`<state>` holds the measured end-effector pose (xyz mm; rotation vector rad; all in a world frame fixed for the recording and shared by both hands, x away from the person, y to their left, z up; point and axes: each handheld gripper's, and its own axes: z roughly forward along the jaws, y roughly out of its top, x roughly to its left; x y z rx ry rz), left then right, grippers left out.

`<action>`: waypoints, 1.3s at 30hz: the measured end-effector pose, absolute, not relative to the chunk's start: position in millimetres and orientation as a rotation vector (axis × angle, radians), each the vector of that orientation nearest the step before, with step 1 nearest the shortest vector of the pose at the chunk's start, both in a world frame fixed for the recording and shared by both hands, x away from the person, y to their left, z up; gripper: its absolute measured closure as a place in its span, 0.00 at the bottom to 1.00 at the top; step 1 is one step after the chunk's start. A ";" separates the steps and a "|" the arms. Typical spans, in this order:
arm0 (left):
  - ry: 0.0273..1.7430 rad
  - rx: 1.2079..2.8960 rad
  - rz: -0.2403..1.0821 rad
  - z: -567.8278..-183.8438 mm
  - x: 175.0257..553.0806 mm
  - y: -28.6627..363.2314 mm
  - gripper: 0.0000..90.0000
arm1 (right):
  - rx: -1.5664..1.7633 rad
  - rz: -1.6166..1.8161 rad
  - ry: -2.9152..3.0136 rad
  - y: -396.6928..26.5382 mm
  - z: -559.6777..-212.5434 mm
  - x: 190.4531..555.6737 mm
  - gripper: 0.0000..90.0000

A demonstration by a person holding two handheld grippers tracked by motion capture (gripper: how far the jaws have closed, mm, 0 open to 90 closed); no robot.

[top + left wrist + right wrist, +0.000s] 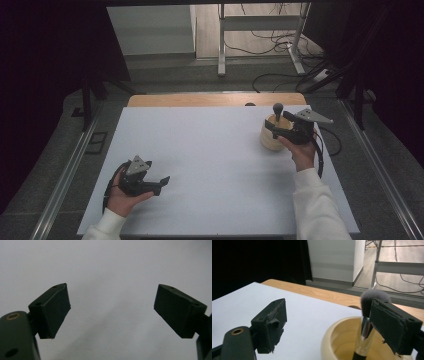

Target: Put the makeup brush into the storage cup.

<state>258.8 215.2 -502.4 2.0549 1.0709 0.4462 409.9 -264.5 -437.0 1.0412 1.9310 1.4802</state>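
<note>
A round pale wooden cup (270, 140) stands at the right of the white tabletop (210, 160). A makeup brush (277, 108) stands upright in it, grey bristles up. My right gripper (275, 129) hovers at the cup's rim with its jaws wide apart. In the right gripper view the brush (366, 330) stands in the cup (332, 335) just inside one pad (390, 323), and the other pad is far from it; my right gripper (329, 325) is open. My left gripper (161, 181) rests low near the front left, open (111, 310), with bare tabletop between its jaws.
The white top lies on a wooden table whose far edge (210, 99) shows behind it. Beyond are a grey floor, a desk's metal legs (221, 45) and loose cables (280, 45). Dark curtains flank both sides.
</note>
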 end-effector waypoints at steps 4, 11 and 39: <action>1.073 2.051 0.444 -502.3 259.0 215.6 0.16 | 1.005 1.484 1.971 -263.0 -435.2 400.1 0.15; 1.078 2.044 0.450 -501.8 258.6 217.7 0.16 | 0.952 1.457 2.035 -259.0 -435.7 377.8 0.13; 1.082 2.048 0.446 -503.6 259.0 217.3 0.16 | 1.006 1.251 2.282 -290.7 -495.0 309.4 0.11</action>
